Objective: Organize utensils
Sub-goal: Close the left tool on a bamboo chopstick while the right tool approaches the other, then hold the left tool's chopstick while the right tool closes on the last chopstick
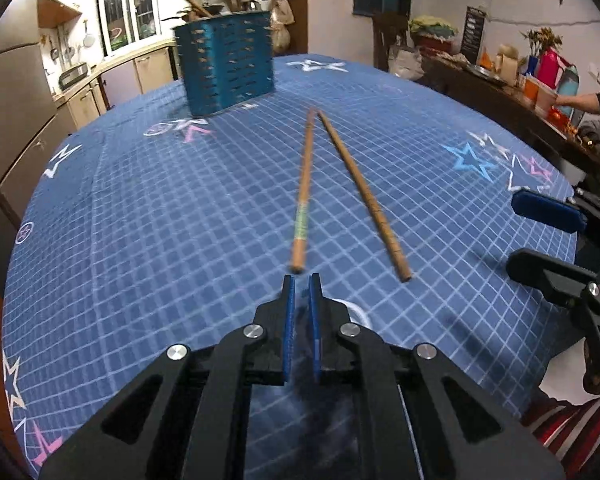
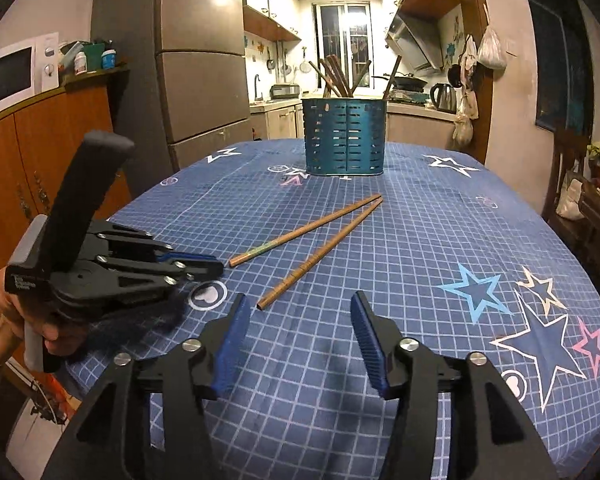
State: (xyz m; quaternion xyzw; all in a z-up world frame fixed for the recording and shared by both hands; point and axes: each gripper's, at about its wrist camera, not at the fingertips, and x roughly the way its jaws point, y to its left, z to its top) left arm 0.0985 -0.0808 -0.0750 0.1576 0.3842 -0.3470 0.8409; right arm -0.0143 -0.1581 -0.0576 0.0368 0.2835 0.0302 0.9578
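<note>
Kitchen: dim room, fridge and cupboards behind; surface (image 2: 420, 240) under a blue checked cloth with stars.
Holder: blue slotted holder (image 2: 343, 136) upright near the far edge, sticks already standing in it.
Chopsticks: two lie mid-surface, far tips touching, near ends splayed apart; left chopstick (image 1: 305, 184), right chopstick (image 1: 362, 192).
Handling: likely light, stiff, round wood, so prone to roll or skate on cloth; take each at the thick near end, square across the shaft.
Left tool (image 1: 301, 280): closed on nothing, tips just short of the left chopstick's end; contact hard to judge through blur.
Right tool (image 2: 300, 300): spread wide, empty, right chopstick's end just ahead.
Room: open cloth all round the pair; holder well apart; the two tools sit close, so crowding is the risk.
</note>
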